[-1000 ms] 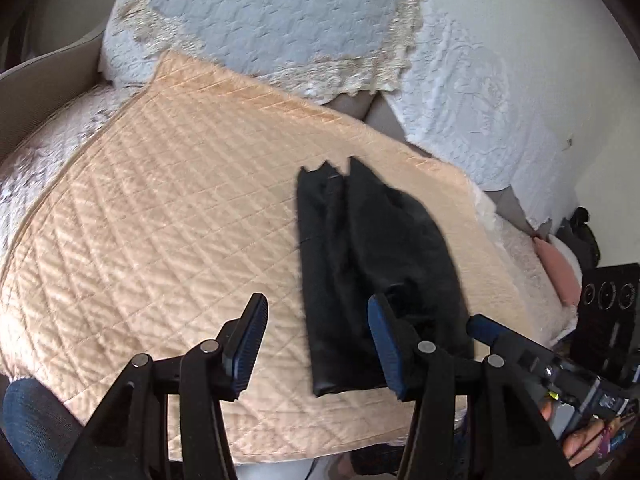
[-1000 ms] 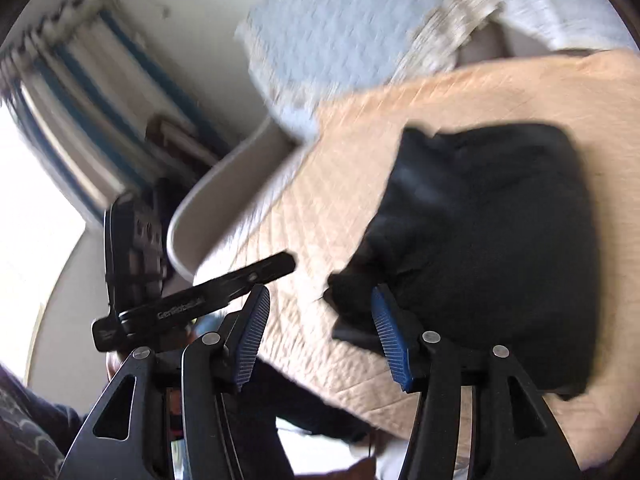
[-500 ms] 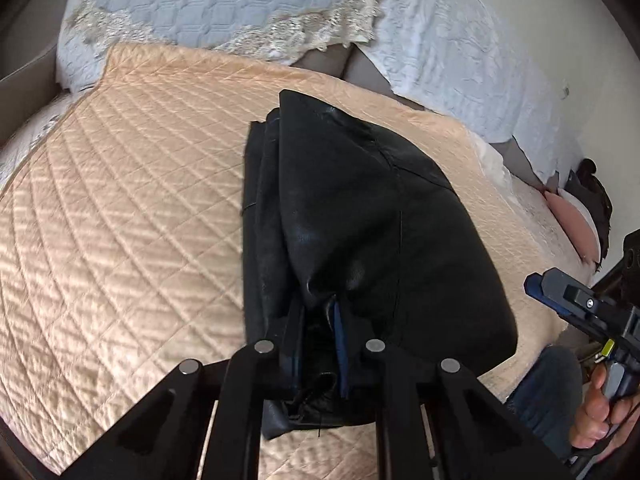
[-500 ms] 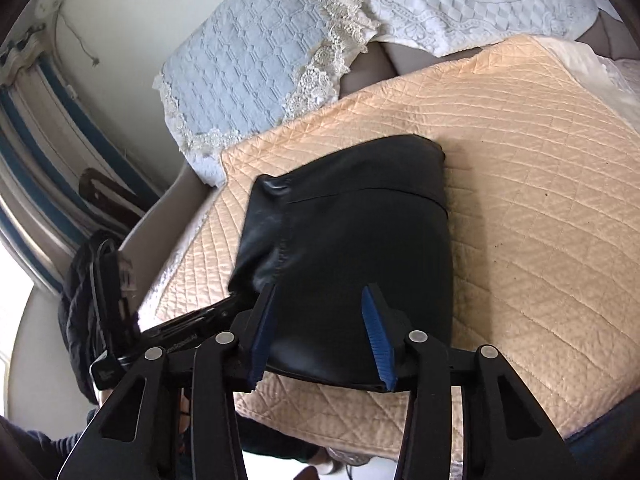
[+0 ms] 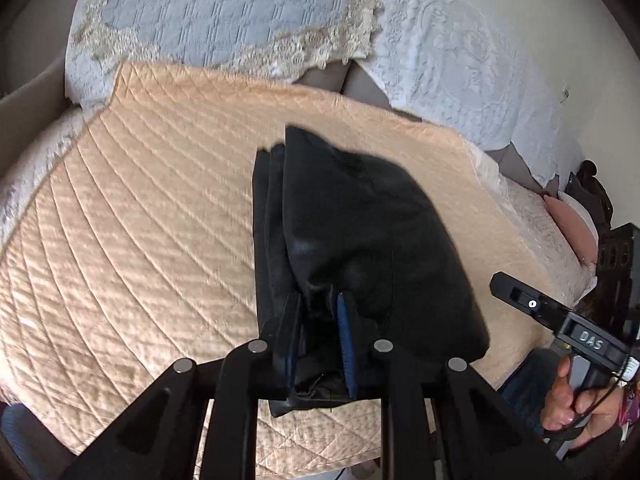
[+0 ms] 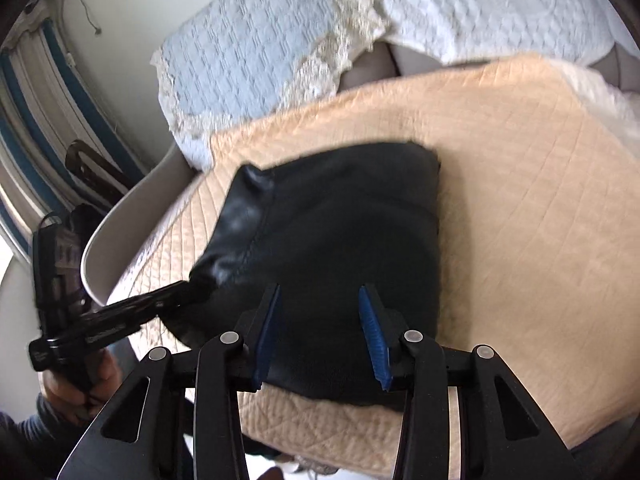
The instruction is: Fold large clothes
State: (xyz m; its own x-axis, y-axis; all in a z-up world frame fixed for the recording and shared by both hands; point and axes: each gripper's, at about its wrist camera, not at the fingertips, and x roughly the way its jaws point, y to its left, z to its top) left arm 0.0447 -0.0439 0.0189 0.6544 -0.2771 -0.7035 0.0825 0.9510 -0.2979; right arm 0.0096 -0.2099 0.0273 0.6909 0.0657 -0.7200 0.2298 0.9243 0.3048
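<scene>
A peach quilted bedspread [image 5: 152, 240] covers the bed, with a folded black garment [image 5: 360, 248] lying on it. The left hand-held gripper [image 5: 318, 336] pinches the garment's near edge; the right hand-held gripper [image 6: 320, 332] hovers over it, partly spread and holding nothing.

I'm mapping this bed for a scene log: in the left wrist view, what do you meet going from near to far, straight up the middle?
Left gripper, shut on the black leather-like garment → peach quilted bedspread → pale blue lace-trimmed pillow.
</scene>
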